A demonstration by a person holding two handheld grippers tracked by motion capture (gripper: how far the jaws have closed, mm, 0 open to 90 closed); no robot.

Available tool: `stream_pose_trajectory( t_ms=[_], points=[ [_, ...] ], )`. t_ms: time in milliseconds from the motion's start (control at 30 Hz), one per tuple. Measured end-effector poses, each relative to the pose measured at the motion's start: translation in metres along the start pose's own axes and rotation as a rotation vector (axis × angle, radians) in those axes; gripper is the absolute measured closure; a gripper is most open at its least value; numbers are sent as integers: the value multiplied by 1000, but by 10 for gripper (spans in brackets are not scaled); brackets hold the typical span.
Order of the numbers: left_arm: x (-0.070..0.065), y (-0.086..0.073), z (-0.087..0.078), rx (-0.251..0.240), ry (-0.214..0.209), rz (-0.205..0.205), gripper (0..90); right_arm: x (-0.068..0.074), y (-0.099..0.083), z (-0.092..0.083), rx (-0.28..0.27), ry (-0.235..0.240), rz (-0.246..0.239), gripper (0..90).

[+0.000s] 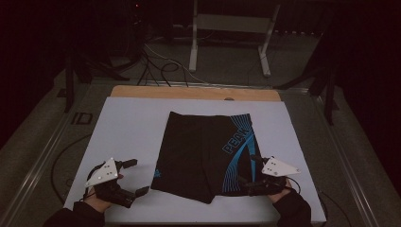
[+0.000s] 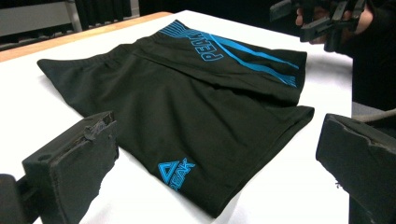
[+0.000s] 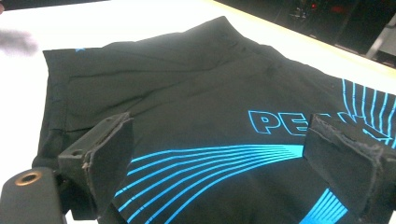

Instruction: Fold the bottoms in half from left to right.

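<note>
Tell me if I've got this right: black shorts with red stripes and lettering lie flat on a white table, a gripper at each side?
Not quite: the stripes and lettering on the black shorts are blue, not red, as the high view shows. The shorts do lie flat on the white table, with the left gripper and right gripper at either side.

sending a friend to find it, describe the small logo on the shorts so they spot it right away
Start at the white table top, where black shorts lie flat between the left gripper and the right gripper. Go to the leg hem nearest the left gripper: there sits the small logo, a blue triangle with short lettering. Unlike the large outlined PEAK lettering and curved blue stripes on the other leg, it is tiny and stands alone.
</note>
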State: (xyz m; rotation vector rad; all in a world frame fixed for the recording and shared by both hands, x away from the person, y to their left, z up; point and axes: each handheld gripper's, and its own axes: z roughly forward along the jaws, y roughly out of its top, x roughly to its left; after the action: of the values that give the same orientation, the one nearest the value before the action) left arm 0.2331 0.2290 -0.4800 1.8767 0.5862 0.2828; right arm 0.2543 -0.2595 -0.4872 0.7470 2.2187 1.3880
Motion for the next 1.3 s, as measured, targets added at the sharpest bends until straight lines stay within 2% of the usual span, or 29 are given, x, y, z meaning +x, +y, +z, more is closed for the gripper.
stream_pose_trajectory(
  t_ms=[267, 467, 567, 867, 1067, 1133, 1267, 1300],
  points=[
    [0, 0, 1, 1, -9, 0, 1, 1, -1, 2, 16, -13, -11, 91],
    [-2, 0, 1, 2, -9, 14, 1, 1, -1, 4, 34, -8, -24, 92],
    [-3, -1, 2, 16, -8, 28, 1, 2, 0, 3, 23, -7, -19, 92],
    [-7, 2, 3, 14, -25, 33, 1, 3, 1, 3, 35, -11, 6, 92],
    [-10, 9, 4, 40, -36, 70, 1, 4, 9, -1, 23, -14, 13, 92],
    [-11, 11, 4, 47, -47, 69, 1, 7, 13, -1, 42, -27, -8, 93],
    [-14, 16, 3, 67, -67, 94, 1, 10, 22, -1, 76, -33, -25, 93],
    [-15, 18, 2, 67, -70, 95, 1, 10, 24, -2, 71, -30, -23, 94]
  ],
)
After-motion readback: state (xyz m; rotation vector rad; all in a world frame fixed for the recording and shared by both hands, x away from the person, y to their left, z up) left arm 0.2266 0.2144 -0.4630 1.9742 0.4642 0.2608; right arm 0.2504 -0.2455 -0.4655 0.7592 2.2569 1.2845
